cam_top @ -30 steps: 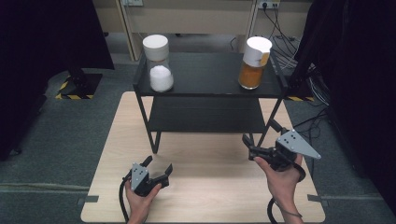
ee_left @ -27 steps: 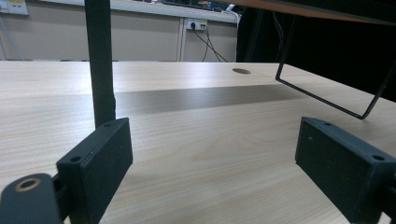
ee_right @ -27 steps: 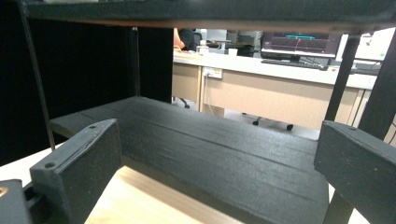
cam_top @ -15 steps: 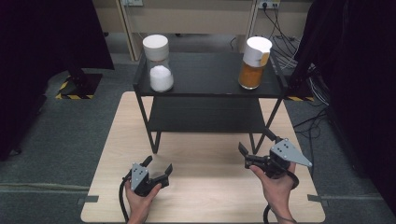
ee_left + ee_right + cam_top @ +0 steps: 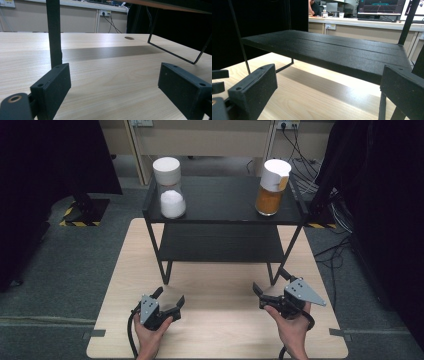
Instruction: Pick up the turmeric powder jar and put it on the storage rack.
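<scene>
Item: two lidded jars on the top shelf of a black two-tier rack (image 5: pixel 222 215).
- White-filled jar (image 5: pixel 170 195), left end of the shelf, upright, white lid on.
- Orange-filled jar (image 5: pixel 272 188), right end, upright, white lid on, standing close to the shelf's right edge.
- Lower shelf (image 5: pixel 329 55): bare, dark, just ahead of your right gripper.

Your tools, both low over the wooden table (image 5: pixel 220 330), well short of either jar:
- Left gripper (image 5: pixel 170 299): jaws spread wide, nothing between them; a rack leg (image 5: pixel 53 35) stands directly ahead.
- Right gripper (image 5: pixel 266 292): jaws spread wide, empty, aimed under the rack.

Hazards, as judged from here:
- Rising straight up, you would likely strike the shelf edge or a leg; the thin-legged rack could rock and both tall jars could topple.
- The orange-filled jar, so near the edge, could be nudged off by an approach from the inner side.
- Gripping a jar high on its lid might tilt it or lift the lid alone.
- A trailing cable could snag a rack foot.
</scene>
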`<action>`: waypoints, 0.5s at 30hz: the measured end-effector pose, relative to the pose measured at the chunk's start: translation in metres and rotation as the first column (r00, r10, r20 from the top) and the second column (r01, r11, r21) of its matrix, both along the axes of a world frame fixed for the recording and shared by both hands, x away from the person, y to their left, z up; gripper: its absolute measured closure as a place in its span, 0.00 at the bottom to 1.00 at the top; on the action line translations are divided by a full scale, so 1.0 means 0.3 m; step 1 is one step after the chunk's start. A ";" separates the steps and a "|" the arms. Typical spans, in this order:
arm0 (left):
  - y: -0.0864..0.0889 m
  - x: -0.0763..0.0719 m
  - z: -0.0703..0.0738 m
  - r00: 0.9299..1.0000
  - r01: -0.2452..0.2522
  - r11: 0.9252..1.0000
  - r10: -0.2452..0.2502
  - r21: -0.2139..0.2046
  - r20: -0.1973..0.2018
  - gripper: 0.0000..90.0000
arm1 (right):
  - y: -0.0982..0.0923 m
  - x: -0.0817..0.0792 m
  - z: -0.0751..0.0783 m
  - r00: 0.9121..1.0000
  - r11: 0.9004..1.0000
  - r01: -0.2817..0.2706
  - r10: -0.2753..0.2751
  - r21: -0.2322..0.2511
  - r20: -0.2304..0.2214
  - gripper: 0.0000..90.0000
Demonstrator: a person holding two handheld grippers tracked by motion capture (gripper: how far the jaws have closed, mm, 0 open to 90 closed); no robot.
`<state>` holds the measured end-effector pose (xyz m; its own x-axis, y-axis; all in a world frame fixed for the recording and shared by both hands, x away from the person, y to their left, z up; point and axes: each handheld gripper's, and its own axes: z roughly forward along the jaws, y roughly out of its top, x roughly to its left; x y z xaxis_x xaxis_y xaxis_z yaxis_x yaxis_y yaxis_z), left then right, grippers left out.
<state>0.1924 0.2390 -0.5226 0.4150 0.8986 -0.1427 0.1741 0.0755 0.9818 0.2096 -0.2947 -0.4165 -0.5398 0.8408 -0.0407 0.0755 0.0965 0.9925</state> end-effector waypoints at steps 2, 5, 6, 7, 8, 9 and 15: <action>0.000 0.000 0.000 1.000 0.000 1.000 0.000 -0.001 0.000 0.12 | -0.001 -0.002 -0.011 1.000 1.000 0.001 -0.001 0.000 -0.005 0.01; 0.000 0.000 0.000 1.000 0.001 1.000 -0.001 0.000 0.000 0.12 | -0.001 -0.004 -0.030 1.000 1.000 0.003 -0.003 -0.001 -0.016 0.01; 0.000 0.000 0.000 1.000 0.001 1.000 -0.001 0.001 0.001 0.12 | -0.001 -0.005 -0.037 1.000 1.000 0.003 -0.003 -0.001 -0.019 0.01; 0.000 0.000 0.000 1.000 0.000 1.000 0.000 0.001 0.001 0.12 | -0.002 -0.005 -0.044 1.000 1.000 0.003 -0.003 -0.001 -0.025 0.01; 0.000 0.000 0.000 1.000 0.000 1.000 0.000 0.001 0.001 0.12 | -0.002 -0.006 -0.051 1.000 1.000 0.004 -0.004 -0.002 -0.028 0.01; 0.000 -0.001 0.000 1.000 0.000 1.000 0.000 0.001 0.001 0.12 | -0.002 -0.007 -0.056 0.999 1.000 0.004 -0.004 -0.003 -0.033 0.01; -0.001 -0.001 0.000 1.000 0.000 1.000 0.000 0.002 0.001 0.12 | -0.007 -0.012 -0.082 0.999 1.000 0.006 -0.006 0.003 -0.042 0.01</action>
